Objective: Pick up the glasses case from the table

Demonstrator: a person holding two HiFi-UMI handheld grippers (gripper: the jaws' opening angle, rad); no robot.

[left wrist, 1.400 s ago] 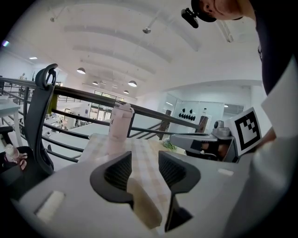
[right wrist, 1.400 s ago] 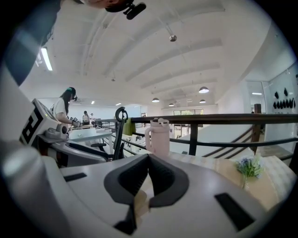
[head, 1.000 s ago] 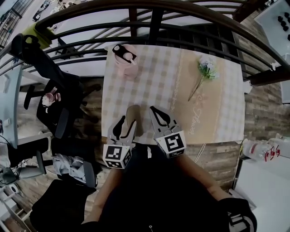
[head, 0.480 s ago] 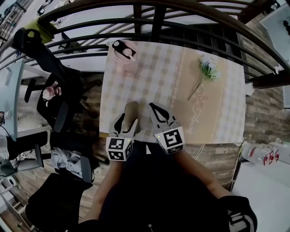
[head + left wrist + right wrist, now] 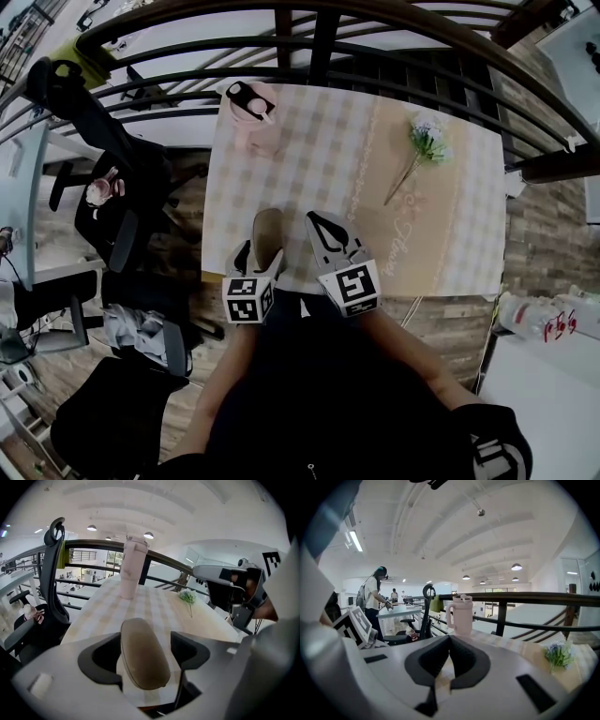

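Observation:
The tan oval glasses case [image 5: 268,234] lies lengthwise on the checked table [image 5: 328,169], close to its near edge. My left gripper [image 5: 262,251] straddles the case and points down at it. Its jaws are opening. In the left gripper view the case [image 5: 143,653] fills the space between the two dark pads [image 5: 187,648], with a slim gap on the right side. My right gripper [image 5: 317,223] hovers just right of the case, shut, with nothing between its fingertips [image 5: 449,641].
A pink lidded tumbler [image 5: 251,112] stands at the table's far left corner. A flower sprig [image 5: 424,141] lies at the far right. A dark railing [image 5: 319,37] runs behind the table. Office chairs [image 5: 112,206] crowd the left side. People stand far off in the right gripper view.
My left gripper has sunk toward the table with the case between its jaws, and the jaws have spread wider. The right gripper has stayed where it was.

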